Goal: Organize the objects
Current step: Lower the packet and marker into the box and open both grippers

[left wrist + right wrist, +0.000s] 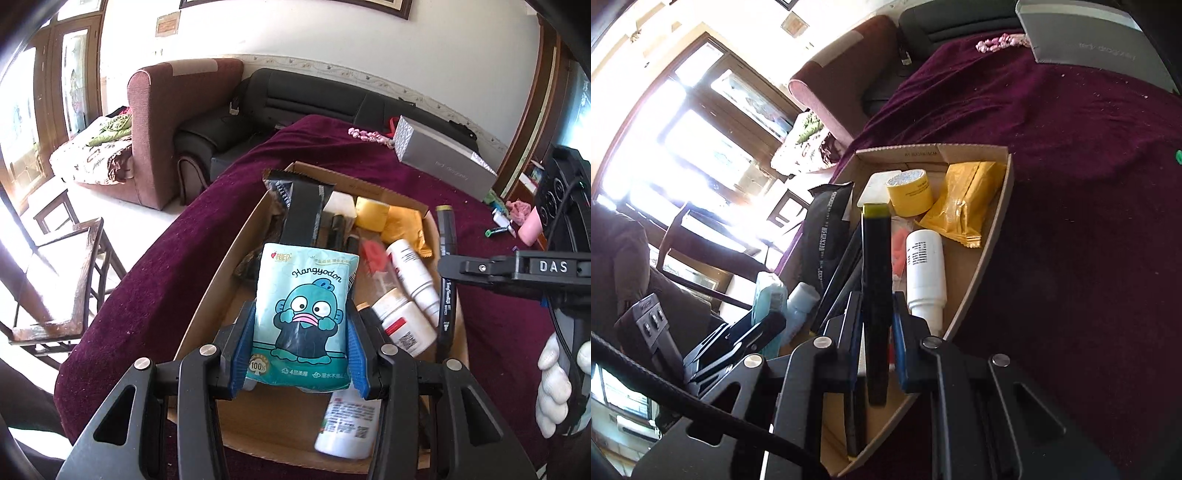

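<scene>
My left gripper [297, 350] pinches a tissue pack [303, 317] at the frame's lower centre, just above the cardboard box [218, 280]. My right gripper [875, 332] is pressed tight on a black marker [875, 288], low in its frame, over the same box. Beyond them lie a white bottle [925, 273], a yellow jar [910, 192] and a yellow packet [967, 206]. I judge both items are mid-delivery; next I must lower each into a free gap and let go.

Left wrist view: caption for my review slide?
Left gripper holds a tissue pack over the filled cardboard box.
</scene>
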`<state>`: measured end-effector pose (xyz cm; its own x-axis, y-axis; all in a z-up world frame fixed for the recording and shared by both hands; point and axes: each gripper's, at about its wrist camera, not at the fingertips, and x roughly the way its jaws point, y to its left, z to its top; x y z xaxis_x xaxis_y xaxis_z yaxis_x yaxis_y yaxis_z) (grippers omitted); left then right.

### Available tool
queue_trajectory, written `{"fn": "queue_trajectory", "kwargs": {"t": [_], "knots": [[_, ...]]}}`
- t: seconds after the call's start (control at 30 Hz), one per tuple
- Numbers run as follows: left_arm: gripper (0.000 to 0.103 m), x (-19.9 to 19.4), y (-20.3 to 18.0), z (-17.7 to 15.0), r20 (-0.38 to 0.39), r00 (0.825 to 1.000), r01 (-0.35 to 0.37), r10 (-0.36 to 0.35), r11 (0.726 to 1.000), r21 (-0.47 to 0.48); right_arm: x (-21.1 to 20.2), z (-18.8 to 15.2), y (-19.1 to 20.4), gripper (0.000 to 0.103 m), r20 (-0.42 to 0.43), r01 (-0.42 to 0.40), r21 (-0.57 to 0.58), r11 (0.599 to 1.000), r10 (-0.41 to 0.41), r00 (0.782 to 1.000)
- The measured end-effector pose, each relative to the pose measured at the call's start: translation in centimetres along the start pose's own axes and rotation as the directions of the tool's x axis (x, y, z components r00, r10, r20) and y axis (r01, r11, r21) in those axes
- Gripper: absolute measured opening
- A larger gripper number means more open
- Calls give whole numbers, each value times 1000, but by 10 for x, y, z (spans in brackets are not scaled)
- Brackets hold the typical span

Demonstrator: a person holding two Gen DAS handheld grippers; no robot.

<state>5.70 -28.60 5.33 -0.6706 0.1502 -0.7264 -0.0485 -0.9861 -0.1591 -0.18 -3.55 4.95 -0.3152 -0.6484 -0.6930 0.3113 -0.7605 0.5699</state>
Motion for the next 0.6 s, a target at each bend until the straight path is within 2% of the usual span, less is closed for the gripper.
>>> {"fn": "queue_trajectory", "kwargs": {"t": [0.3, 0.6], "knots": [[40, 5, 2, -4, 6, 998, -55, 55, 997, 50, 35, -6, 1, 14, -68, 38, -16, 999, -39, 997], [43, 8, 8, -3, 20, 995, -99, 99, 995, 33, 42, -7, 13, 16, -32, 131, -65, 989, -133, 991]]}}
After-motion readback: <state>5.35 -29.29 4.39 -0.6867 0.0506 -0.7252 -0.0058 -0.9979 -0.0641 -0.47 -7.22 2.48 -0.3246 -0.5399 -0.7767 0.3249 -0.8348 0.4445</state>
